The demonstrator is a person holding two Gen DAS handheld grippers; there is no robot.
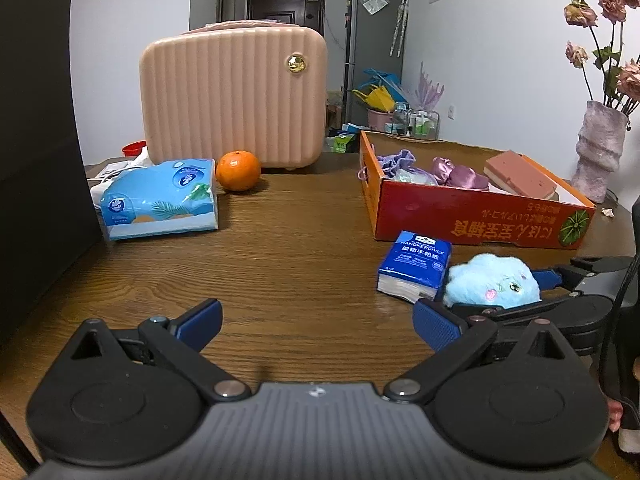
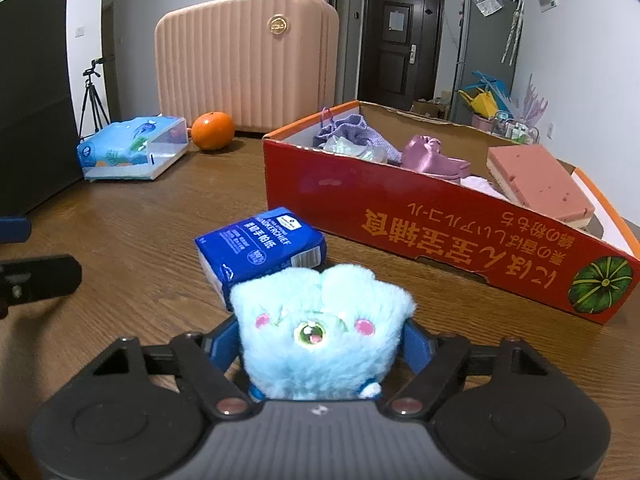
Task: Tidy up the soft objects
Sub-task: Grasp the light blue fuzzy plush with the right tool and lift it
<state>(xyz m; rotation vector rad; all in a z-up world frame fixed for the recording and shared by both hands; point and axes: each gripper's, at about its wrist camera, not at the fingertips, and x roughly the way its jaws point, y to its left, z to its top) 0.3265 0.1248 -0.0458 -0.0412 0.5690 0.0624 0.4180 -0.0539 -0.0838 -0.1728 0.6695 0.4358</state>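
A fluffy light-blue plush toy (image 2: pixel 320 332) sits between the blue pads of my right gripper (image 2: pixel 320 346), which is shut on its sides just above the wooden table. In the left wrist view the same plush toy (image 1: pixel 492 284) shows at the right. Right behind it lies a small blue handkerchief tissue pack (image 2: pixel 260 252). Beyond that stands an orange-red cardboard box (image 2: pixel 440 232) holding a purple knitted pouch (image 2: pixel 352 130), a pink satin pouch (image 2: pixel 428 156) and a pink sponge block (image 2: pixel 540 184). My left gripper (image 1: pixel 318 320) is open over bare table with nothing between its fingers.
A large blue soft tissue pack (image 1: pixel 160 200) and an orange (image 1: pixel 238 170) lie at the far left, in front of a pink ribbed case (image 1: pixel 236 96). A black panel (image 1: pixel 36 140) borders the left side. A vase (image 1: pixel 600 148) of dried flowers stands far right.
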